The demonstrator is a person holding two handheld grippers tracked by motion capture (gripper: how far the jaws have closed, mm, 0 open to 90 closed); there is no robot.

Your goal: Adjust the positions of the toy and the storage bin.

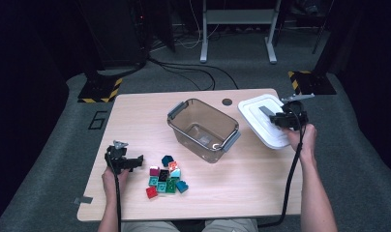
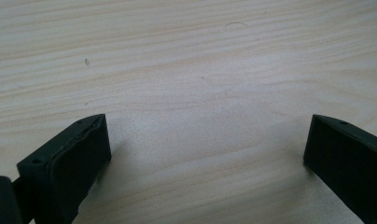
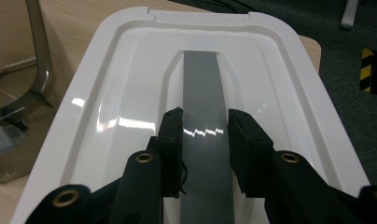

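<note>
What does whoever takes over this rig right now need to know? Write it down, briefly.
Right gripper: shut on the grey handle of the white lid, which lies at the table's far right corner.
Left gripper: open, empty, low over bare wood beside the toy bricks.
Clear bin: mid-table, open, no bricks visible inside.
Done: lid handle gripped.
Left, probably: bricks into the bin, then the lid on.

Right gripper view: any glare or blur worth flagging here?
Right gripper view: bright glare streaks on the white lid and a zigzag glint across its grey handle. High view: dark surroundings, table evenly lit. Left gripper view: soft shadows beside the jaws, bare wood sharp.
</note>
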